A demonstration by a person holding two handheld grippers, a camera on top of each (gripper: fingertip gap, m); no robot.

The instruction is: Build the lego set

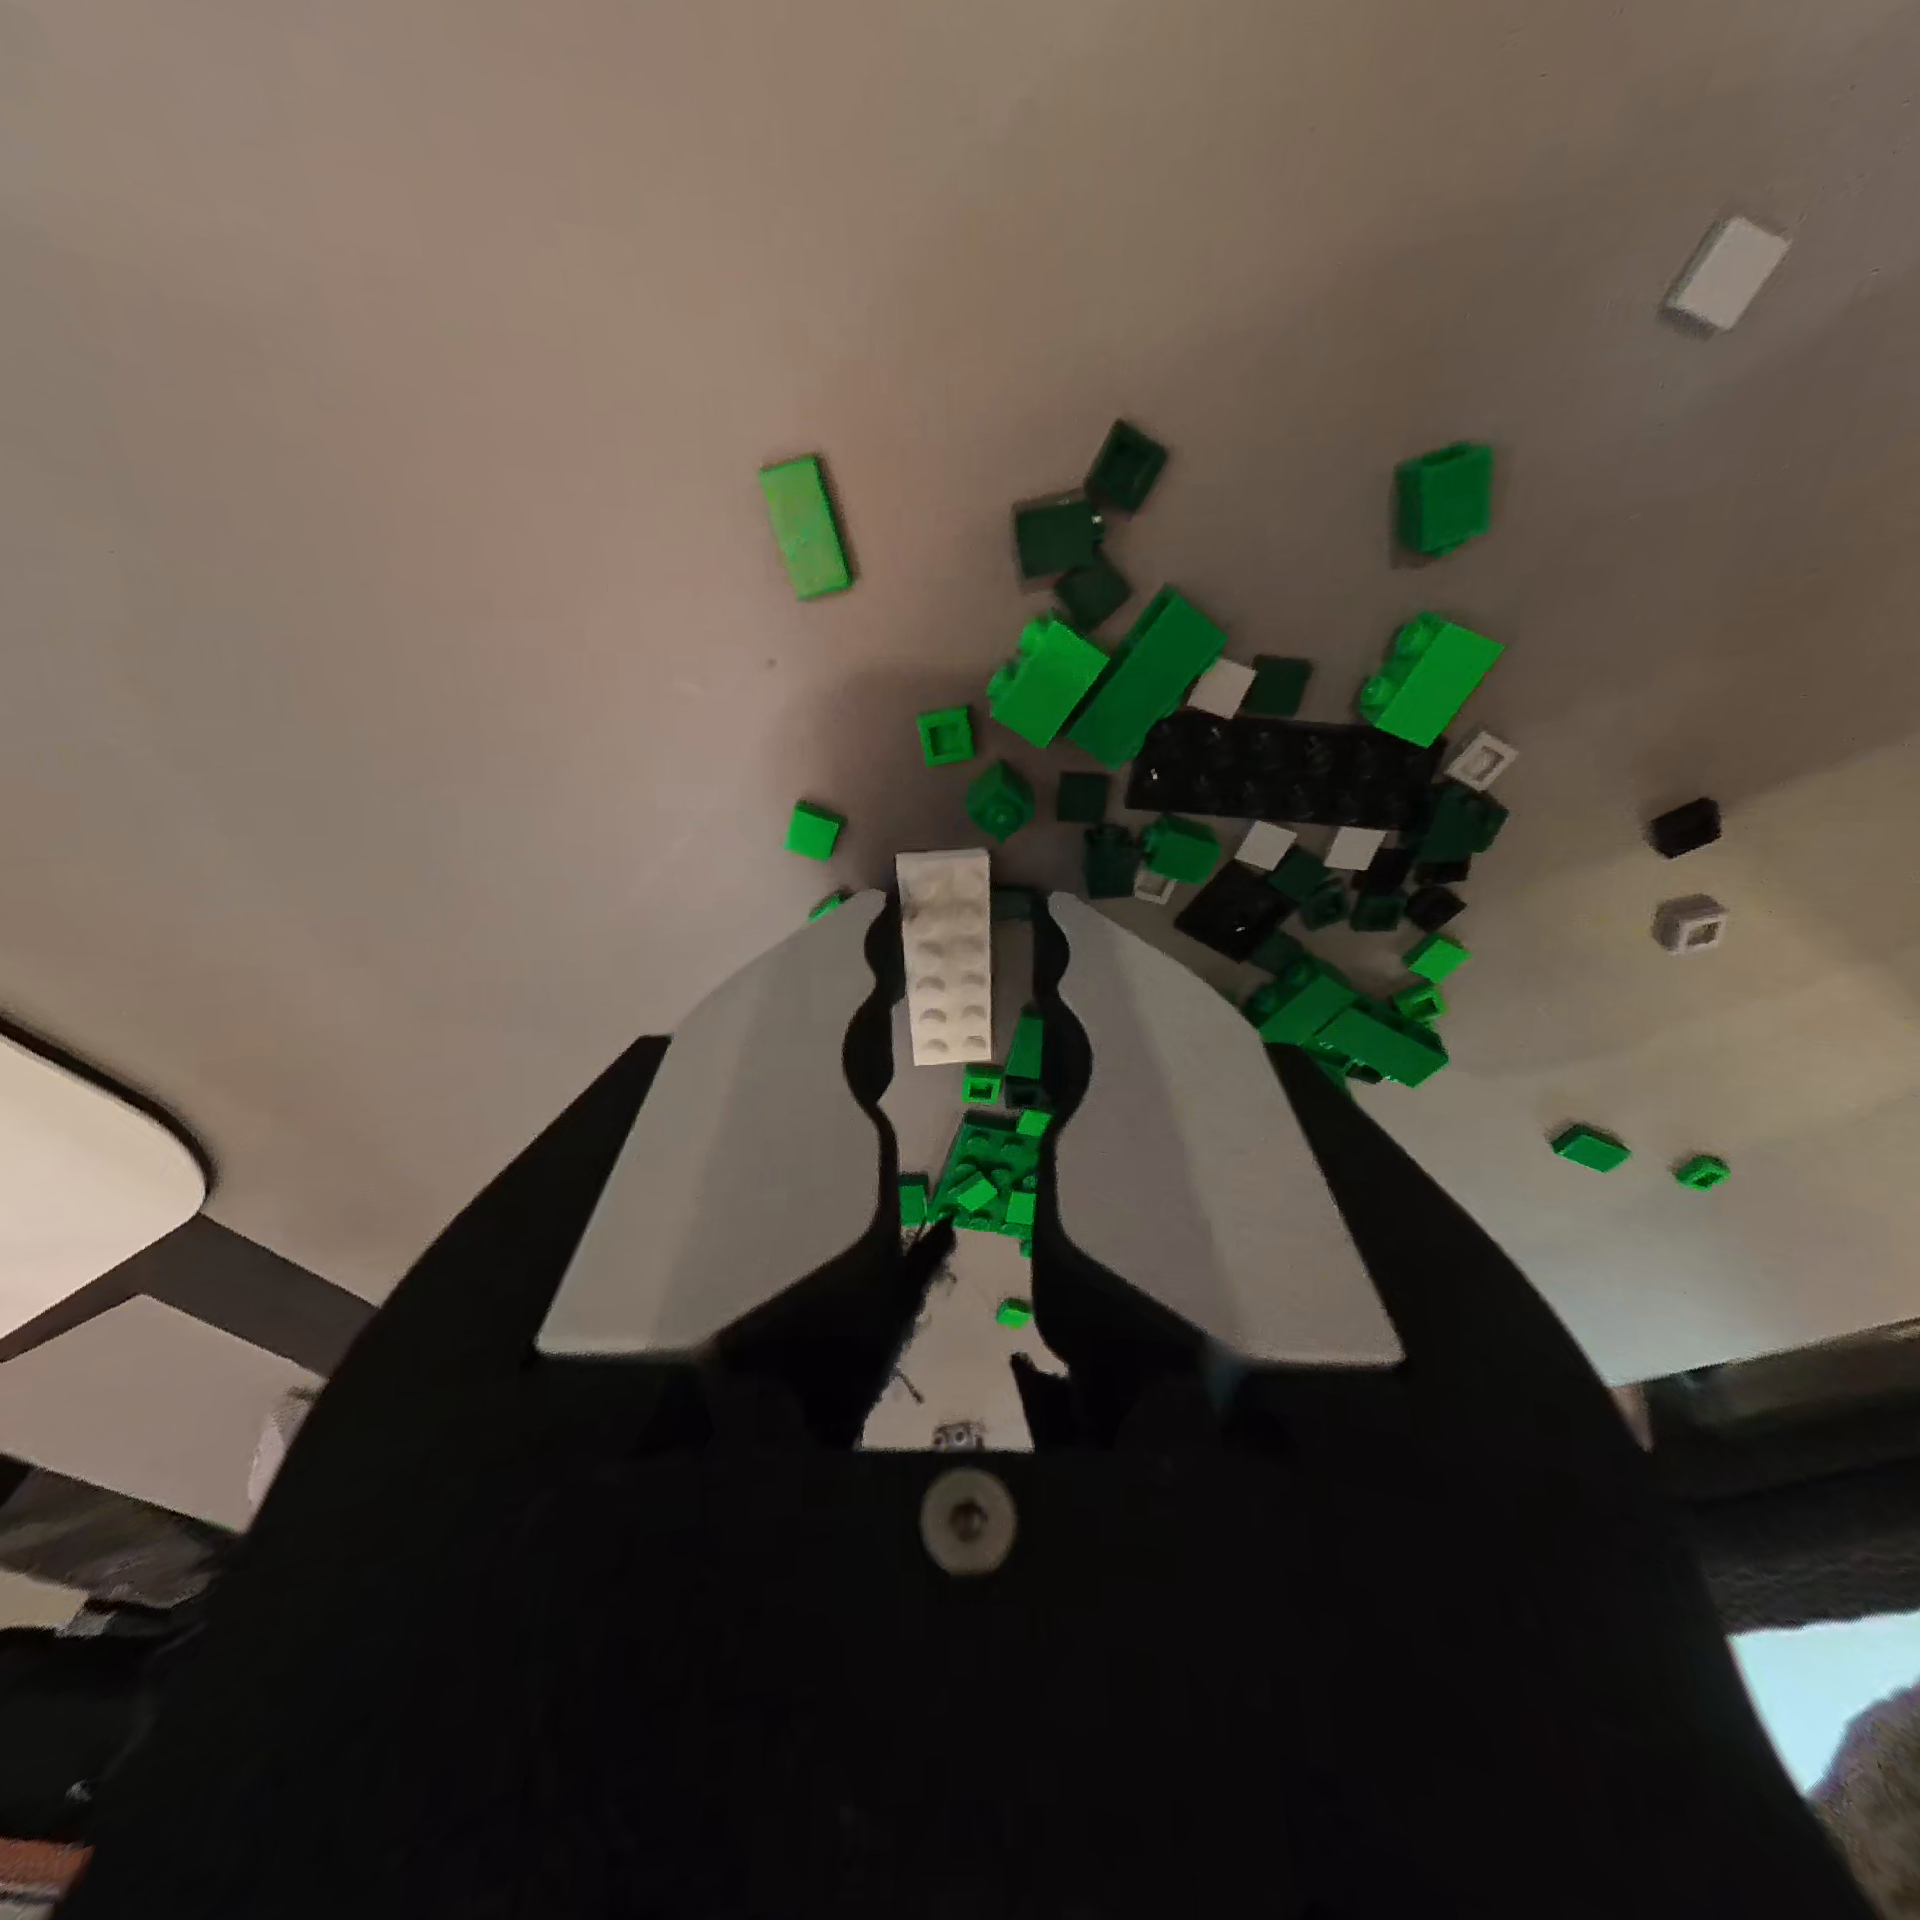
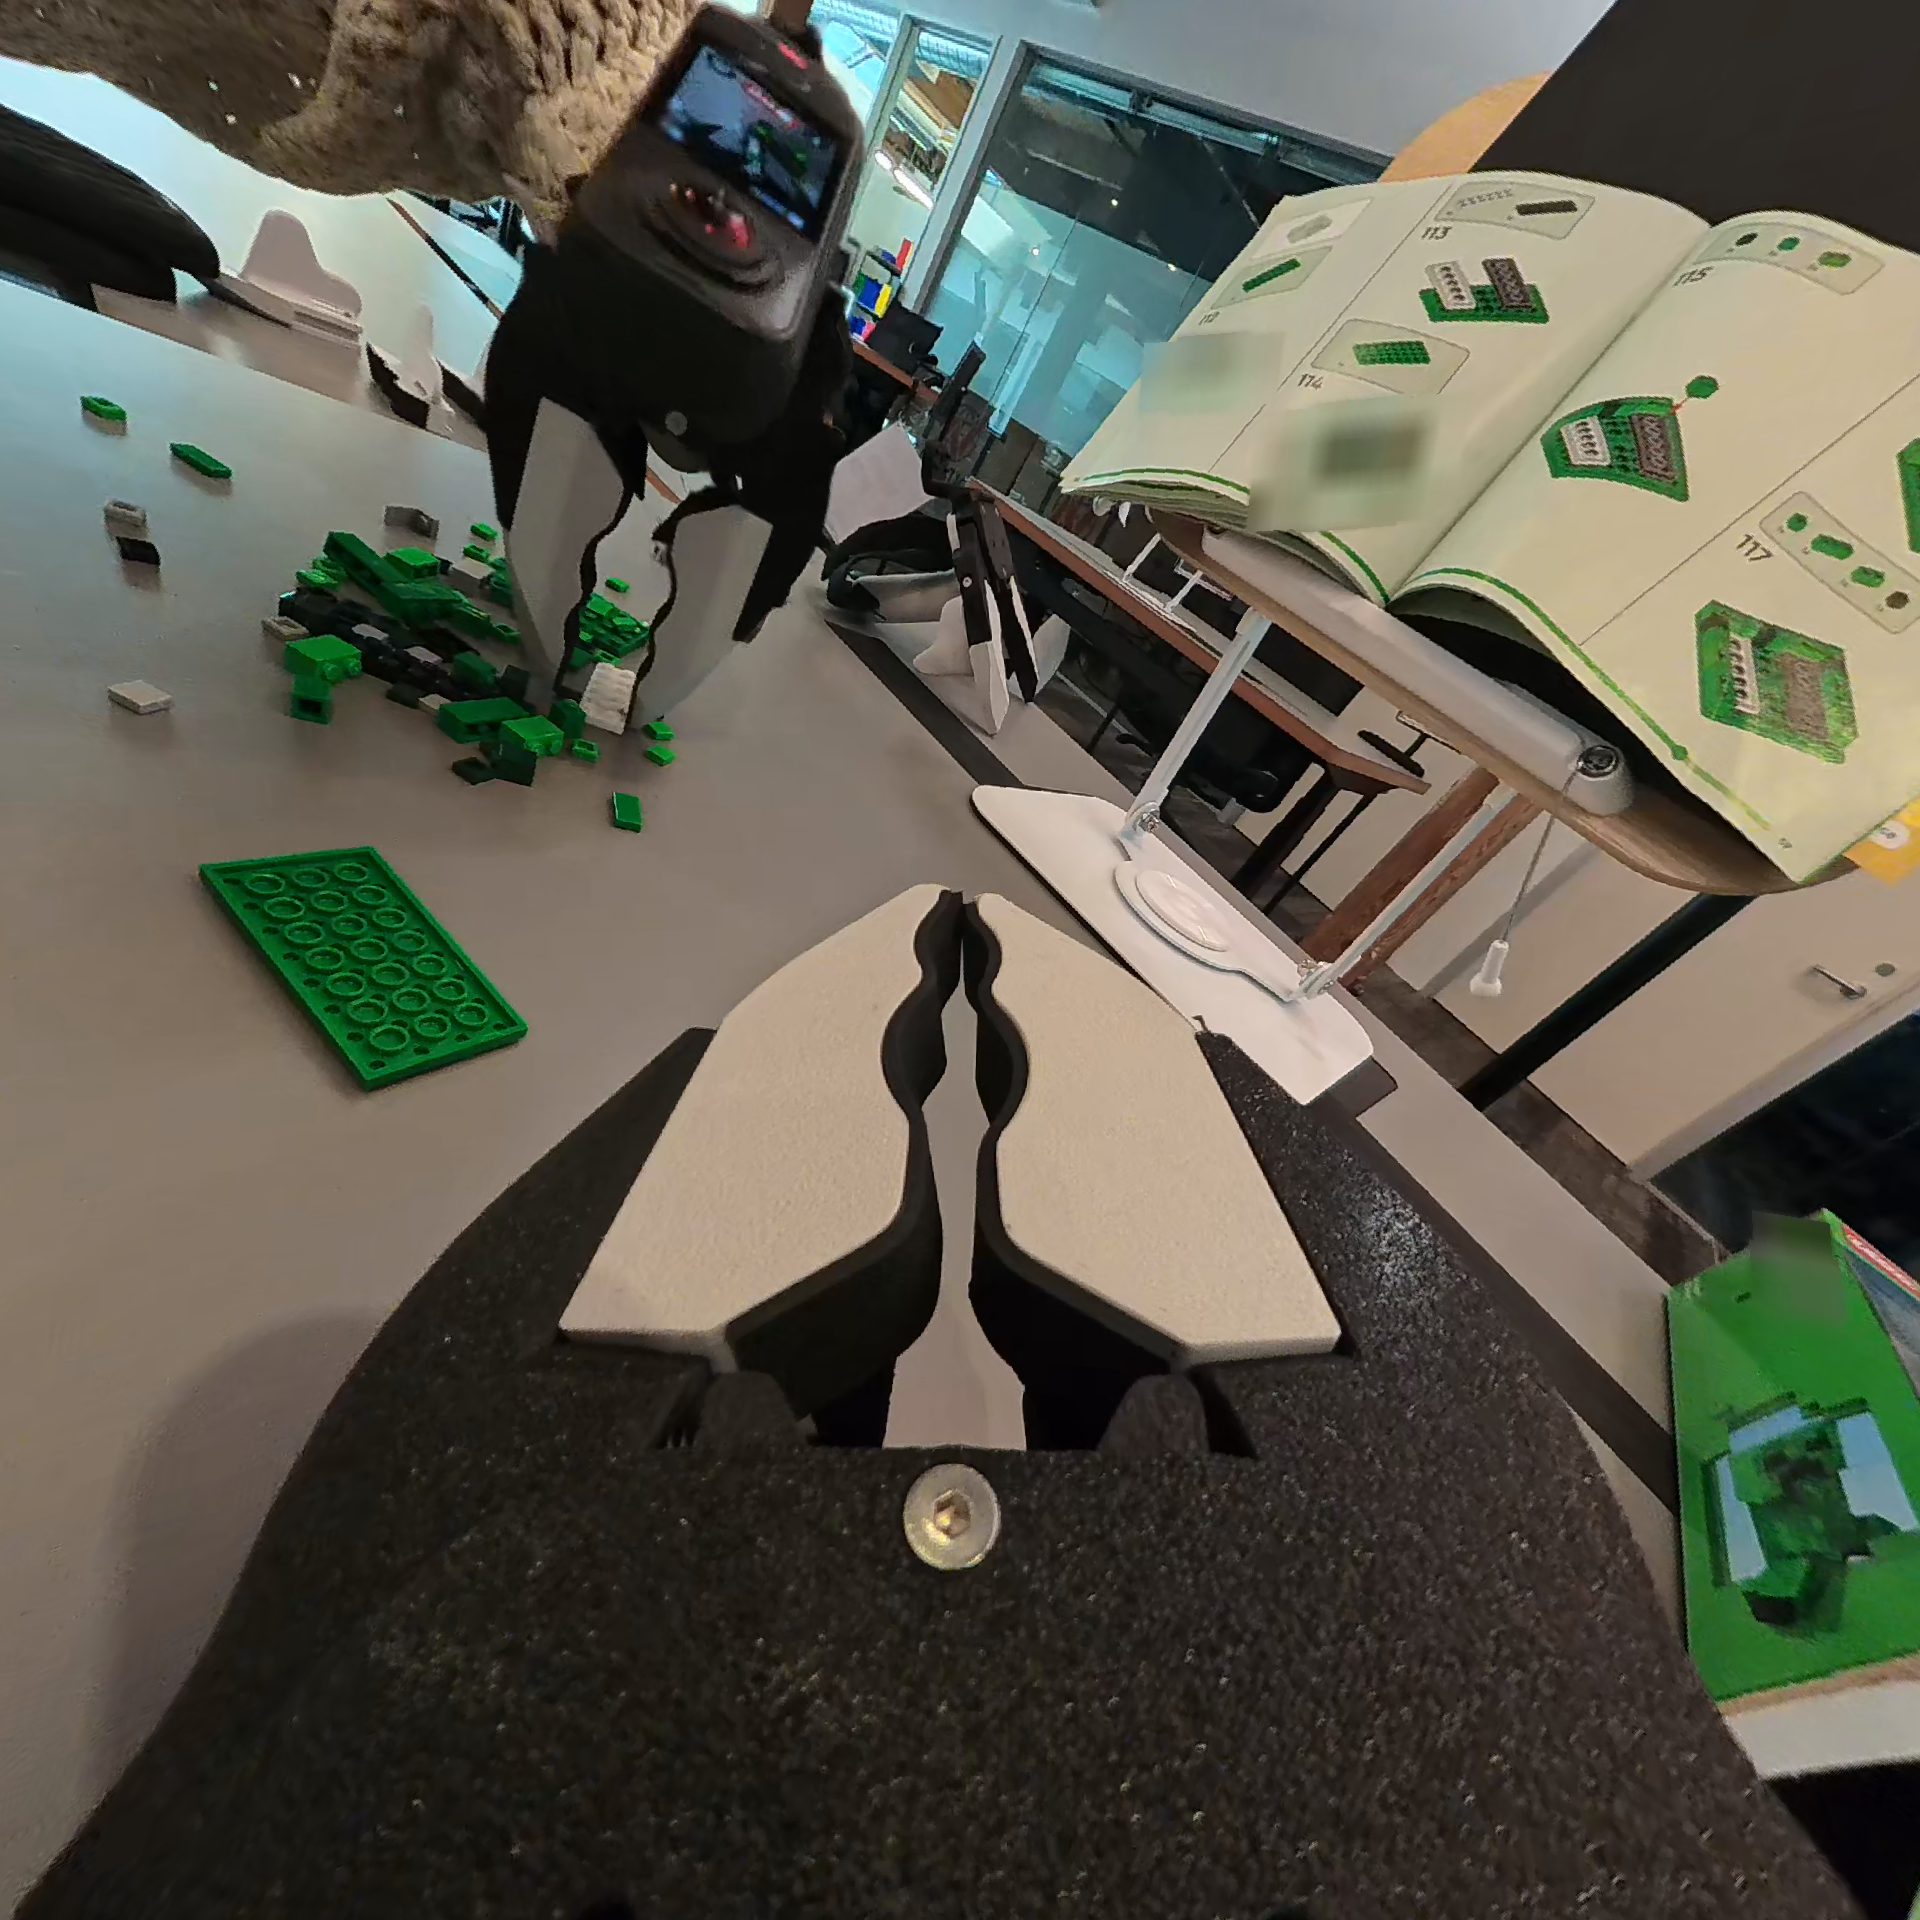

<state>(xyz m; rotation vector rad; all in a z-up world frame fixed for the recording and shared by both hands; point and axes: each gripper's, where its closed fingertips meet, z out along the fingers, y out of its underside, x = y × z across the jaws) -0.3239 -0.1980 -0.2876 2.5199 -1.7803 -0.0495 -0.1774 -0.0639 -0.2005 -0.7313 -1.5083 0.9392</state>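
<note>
Left tool (image 1: pixel 966 914) is pointing down at the worktop (image 1: pixel 468 520), its jaws standing spread either side of a white studded brick (image 1: pixel 943 971); I am seeing a gap on the right side and cannot confirm contact on the left. Right tool (image 2: pixel 961 906) is hanging above the worktop's near edge, jaws almost pressed together and gripping nothing. I am observing a green baseplate (image 2: pixel 362 961) lying flat just ahead to its left. Farther off, loose green, black and white pieces (image 1: pixel 1226 790) are lying scattered in a pile, a long black plate (image 1: pixel 1283 774) among them. To the right, an open instruction booklet (image 2: pixel 1558 447) is resting on a stand (image 2: pixel 1174 894), and a green box (image 2: pixel 1797 1475) is sitting at the near right edge.
</note>
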